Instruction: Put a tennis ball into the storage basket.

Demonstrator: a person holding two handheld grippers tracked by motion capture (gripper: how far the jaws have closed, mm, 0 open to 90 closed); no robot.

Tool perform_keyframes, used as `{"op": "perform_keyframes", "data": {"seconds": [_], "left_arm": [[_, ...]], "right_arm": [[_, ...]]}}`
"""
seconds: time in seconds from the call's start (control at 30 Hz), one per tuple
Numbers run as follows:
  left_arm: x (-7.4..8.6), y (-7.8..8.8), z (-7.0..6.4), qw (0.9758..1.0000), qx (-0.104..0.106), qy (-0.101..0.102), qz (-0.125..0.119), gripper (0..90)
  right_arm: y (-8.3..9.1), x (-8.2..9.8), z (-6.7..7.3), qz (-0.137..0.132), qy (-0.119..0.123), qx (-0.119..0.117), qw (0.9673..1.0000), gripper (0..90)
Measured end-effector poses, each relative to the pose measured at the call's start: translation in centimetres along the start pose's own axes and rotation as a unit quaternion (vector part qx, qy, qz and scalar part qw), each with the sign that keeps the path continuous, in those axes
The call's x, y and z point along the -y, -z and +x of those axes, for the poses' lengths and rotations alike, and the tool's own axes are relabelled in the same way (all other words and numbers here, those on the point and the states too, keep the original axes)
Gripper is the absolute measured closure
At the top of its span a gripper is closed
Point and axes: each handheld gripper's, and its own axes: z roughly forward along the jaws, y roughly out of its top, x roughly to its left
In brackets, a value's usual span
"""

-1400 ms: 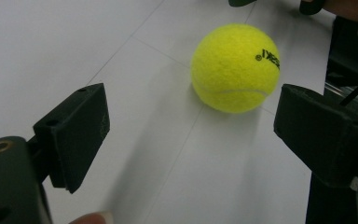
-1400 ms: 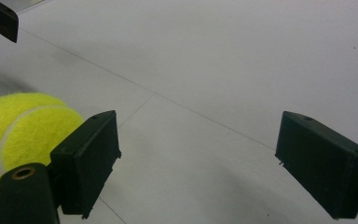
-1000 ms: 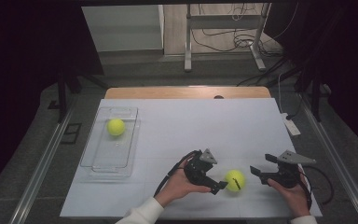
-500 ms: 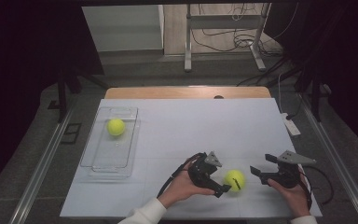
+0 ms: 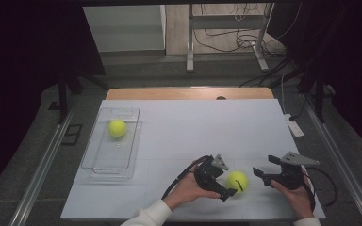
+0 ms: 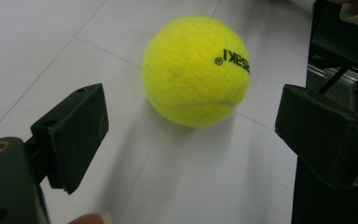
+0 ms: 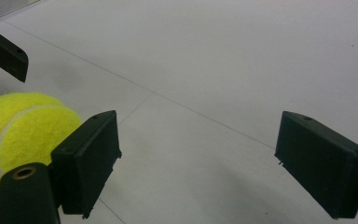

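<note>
A yellow tennis ball [image 5: 238, 181] rests on the white table [image 5: 207, 127] near the front edge, between my two grippers. My left gripper [image 5: 227, 181] lies on the table at the ball's left, open. In the left gripper view the ball [image 6: 196, 70] sits just ahead of the gripper [image 6: 193, 119], whose jaws stand wide apart and touch nothing. My right gripper [image 5: 265, 166] rests to the right of the ball and is open and empty [image 7: 200, 154]; the ball [image 7: 23, 130] shows beside its left jaw. A second tennis ball [image 5: 117, 128] lies in a clear tray [image 5: 94, 165] at the left.
A small white device [image 5: 293, 126] lies at the table's right edge. A metal stand [image 5: 226, 42] and cables are on the floor behind the table. The left gripper's cable [image 5: 174, 183] loops over the table by the hand.
</note>
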Motion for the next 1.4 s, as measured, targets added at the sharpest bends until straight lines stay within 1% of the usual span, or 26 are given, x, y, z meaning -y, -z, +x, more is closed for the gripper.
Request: {"op": "perform_keyframes", "data": {"seconds": [0.27,0.37,0.5,0.57,0.63,0.77,0.8,0.87,0.97,1.07,1.1,1.13,1.3,1.4], "left_arm": [[-0.4,-0.8,-0.2,1.0000,0.005,-0.005,0.007,9.1],[-0.6,-1.2,-0.2,1.0000,0.006,0.001,0.004,8.8],[-0.8,-1.7,-0.1,0.9999,0.008,-0.002,0.011,8.6],[-0.8,-1.9,-0.2,0.9999,0.007,0.001,0.011,8.3],[-1.0,-2.2,-0.2,0.9999,0.006,-0.003,0.014,8.2],[-1.2,-2.6,-0.3,0.9999,0.006,0.000,0.014,8.2],[-1.4,-2.9,-0.4,0.9998,0.006,-0.006,0.019,8.2],[-1.6,-3.2,-0.5,0.9998,0.005,-0.006,0.021,8.6],[-1.6,-3.5,-0.6,0.9997,0.001,-0.008,0.023,12.9],[-1.7,-3.7,-0.8,0.9995,-0.020,-0.011,0.022,21.3],[-1.7,-3.7,-0.8,0.9994,-0.023,-0.014,0.022,24.6],[-1.7,-3.7,-0.8,0.9994,-0.022,-0.013,0.022,25.8],[-1.6,-3.6,-0.6,0.9995,-0.018,-0.015,0.023,26.6],[-1.6,-3.5,-0.8,0.9993,-0.024,-0.021,0.021,26.8]], "right_arm": [[0.0,0.0,0.0,0.001,0.001,0.001,1.0000,13.8],[0.0,0.0,0.0,0.001,0.001,0.001,1.0000,13.8],[0.0,0.0,0.0,0.001,0.002,0.001,1.0000,13.8],[0.0,0.0,0.0,-0.001,0.001,0.000,1.0000,13.8],[0.0,0.0,0.0,0.000,0.002,0.001,1.0000,13.9],[0.0,0.0,0.0,0.000,0.002,0.001,1.0000,13.8],[0.0,0.0,0.0,0.000,0.002,0.001,1.0000,13.9],[0.0,0.0,0.0,0.000,0.002,0.001,1.0000,13.8],[0.0,0.0,-0.1,-0.001,0.002,0.000,1.0000,13.8],[0.0,0.0,0.0,-0.001,0.002,0.000,1.0000,13.8],[0.0,0.0,0.0,-0.001,0.001,0.000,1.0000,13.9],[0.0,0.0,0.0,-0.001,0.002,0.000,1.0000,13.8],[0.1,0.0,0.0,0.000,0.001,0.000,1.0000,13.8],[0.1,0.0,0.0,-0.001,0.002,0.000,1.0000,13.8]]}}
